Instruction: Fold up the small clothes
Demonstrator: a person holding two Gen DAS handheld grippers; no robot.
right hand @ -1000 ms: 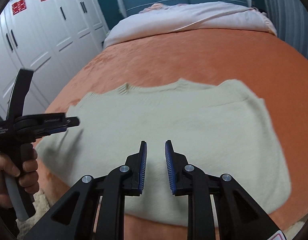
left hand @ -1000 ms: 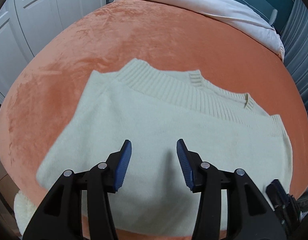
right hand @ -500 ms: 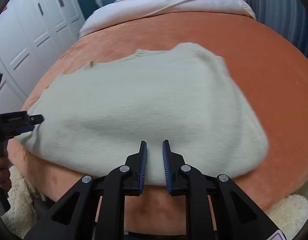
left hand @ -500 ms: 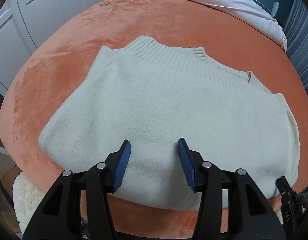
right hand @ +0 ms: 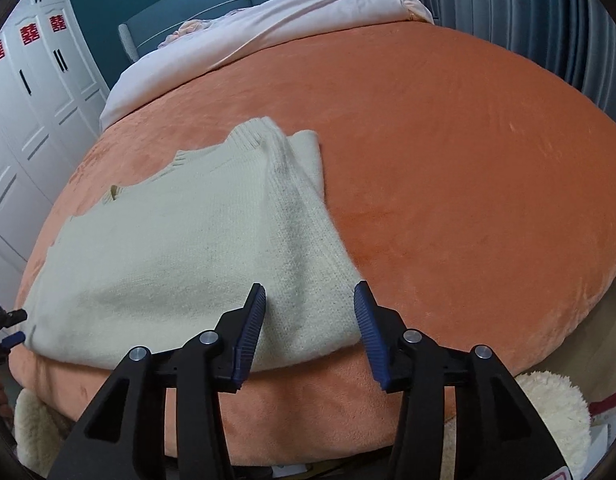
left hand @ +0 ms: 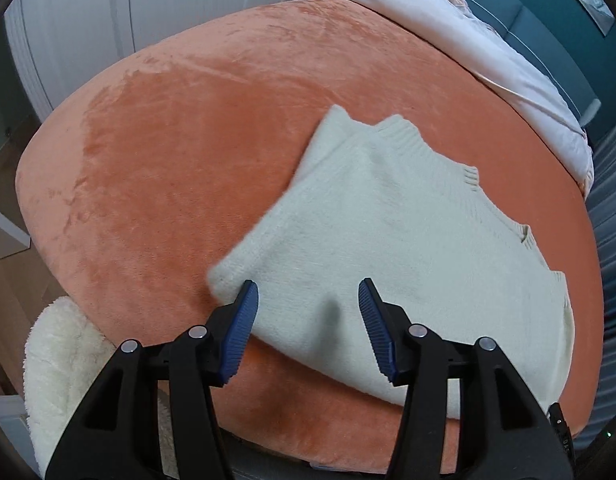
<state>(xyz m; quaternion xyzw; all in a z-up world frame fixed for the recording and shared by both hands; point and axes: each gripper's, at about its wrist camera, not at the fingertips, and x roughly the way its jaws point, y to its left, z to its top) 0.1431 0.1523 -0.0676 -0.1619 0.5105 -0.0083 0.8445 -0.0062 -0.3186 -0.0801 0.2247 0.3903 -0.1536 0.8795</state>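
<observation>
Cream knit sweater (right hand: pixel 180 248) lies lower left of the right wrist frame, narrower than a moment ago: one side now sits folded over its body. Right gripper (right hand: pixel 309 328) has let go, jaws spreading apart, empty; left gripper (left hand: pixel 308 328) widens too, seemingly gripping nothing. Another fold looks due. Orange plush bedspread (right hand: pixel 447 168) underneath, white wardrobes (right hand: pixel 32 92) at left.
</observation>
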